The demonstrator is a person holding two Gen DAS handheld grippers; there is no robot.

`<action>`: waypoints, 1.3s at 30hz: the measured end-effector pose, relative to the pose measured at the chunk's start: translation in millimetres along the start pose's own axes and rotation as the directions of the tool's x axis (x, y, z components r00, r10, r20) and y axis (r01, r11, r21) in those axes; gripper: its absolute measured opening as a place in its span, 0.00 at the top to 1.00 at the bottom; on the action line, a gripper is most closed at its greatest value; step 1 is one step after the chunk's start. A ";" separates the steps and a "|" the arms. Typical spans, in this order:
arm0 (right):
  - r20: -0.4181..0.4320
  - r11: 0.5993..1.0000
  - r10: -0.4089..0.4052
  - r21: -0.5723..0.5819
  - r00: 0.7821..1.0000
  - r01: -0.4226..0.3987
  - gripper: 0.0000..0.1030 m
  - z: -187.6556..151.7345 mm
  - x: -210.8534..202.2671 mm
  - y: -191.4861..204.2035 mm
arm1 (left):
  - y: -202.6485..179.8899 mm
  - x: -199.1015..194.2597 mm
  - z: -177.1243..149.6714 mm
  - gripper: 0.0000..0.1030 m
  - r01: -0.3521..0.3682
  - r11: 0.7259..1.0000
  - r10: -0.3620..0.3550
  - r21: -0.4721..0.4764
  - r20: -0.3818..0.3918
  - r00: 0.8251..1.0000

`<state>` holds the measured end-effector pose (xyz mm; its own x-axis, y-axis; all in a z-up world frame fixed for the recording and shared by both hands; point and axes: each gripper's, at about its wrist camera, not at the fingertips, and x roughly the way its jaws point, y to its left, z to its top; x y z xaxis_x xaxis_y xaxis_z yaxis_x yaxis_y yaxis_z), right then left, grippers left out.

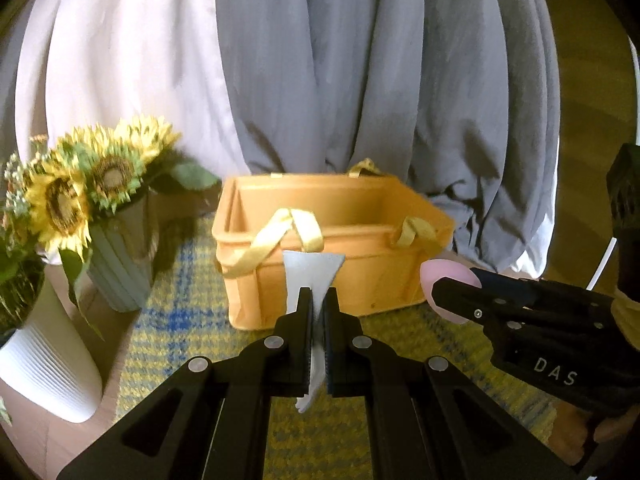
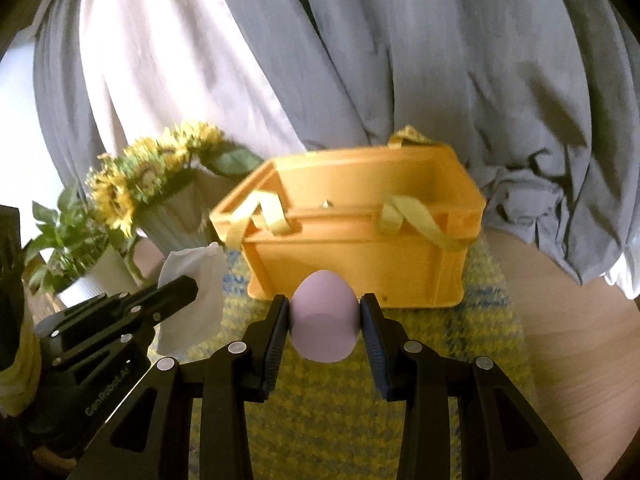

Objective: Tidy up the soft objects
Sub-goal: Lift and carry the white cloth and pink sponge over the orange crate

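Note:
My left gripper (image 1: 318, 300) is shut on a thin white cloth (image 1: 310, 276), which sticks up between the pads and hangs out below them. In the right wrist view the same cloth (image 2: 198, 300) droops from the left gripper (image 2: 188, 286) at the left. My right gripper (image 2: 324, 312) is shut on a soft pink egg-shaped sponge (image 2: 323, 322). The sponge (image 1: 446, 280) shows at the right of the left wrist view, with the right gripper (image 1: 448, 286) on it. An orange storage box (image 1: 332, 248) with yellow strap handles stands open just beyond both grippers, also in the right wrist view (image 2: 360, 248).
The box sits on a yellow and blue woven mat (image 1: 180, 320). Sunflowers in a grey ribbed vase (image 1: 120, 276) and a white ribbed pot (image 1: 48, 364) stand to the left. Grey and white curtains (image 1: 360, 80) hang behind. Bare wooden floor (image 2: 560, 340) lies to the right.

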<state>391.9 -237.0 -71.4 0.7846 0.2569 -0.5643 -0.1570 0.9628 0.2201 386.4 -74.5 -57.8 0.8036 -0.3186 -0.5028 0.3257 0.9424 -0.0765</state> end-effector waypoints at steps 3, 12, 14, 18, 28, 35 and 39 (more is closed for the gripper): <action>0.032 1.000 0.002 -0.006 0.999 -0.002 0.63 5.3 -9.8 3.2 | -2.8 -10.0 6.2 0.94 0.003 1.000 -0.003 0.002 0.033 0.999; 0.132 1.000 -0.001 -0.023 0.991 0.004 0.63 26.5 -31.0 9.5 | -6.6 -31.8 26.2 0.94 0.000 1.000 -0.004 0.022 0.141 0.990; 0.155 1.000 -0.002 -0.027 0.988 0.006 0.63 32.1 -34.3 10.8 | -7.1 -34.5 29.8 0.94 -0.002 1.000 -0.002 0.025 0.159 0.987; 0.195 0.999 -0.004 -0.033 0.981 0.011 0.63 41.5 -39.2 14.5 | -7.1 -37.3 40.0 0.94 -0.009 0.999 0.002 0.033 0.196 0.981; 0.268 0.998 -0.017 -0.051 0.963 0.032 0.63 64.4 -41.2 17.0 | -5.2 -32.1 63.9 0.94 -0.030 0.997 0.013 0.064 0.260 0.966; 0.296 0.998 -0.023 -0.052 0.955 0.040 0.63 82.0 -33.1 11.7 | -3.5 -17.7 82.0 0.94 -0.049 0.995 0.024 0.082 0.278 0.960; 0.305 0.998 -0.027 -0.049 0.952 0.044 0.63 95.1 -23.4 7.0 | -0.2 -6.5 91.0 0.94 -0.060 0.994 0.032 0.094 0.282 0.959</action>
<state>429.5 -244.3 19.0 0.9339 0.1934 -0.3007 -0.1518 0.9760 0.1561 426.4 -81.9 23.9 0.9212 -0.3045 -0.2422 0.3220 0.9461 0.0353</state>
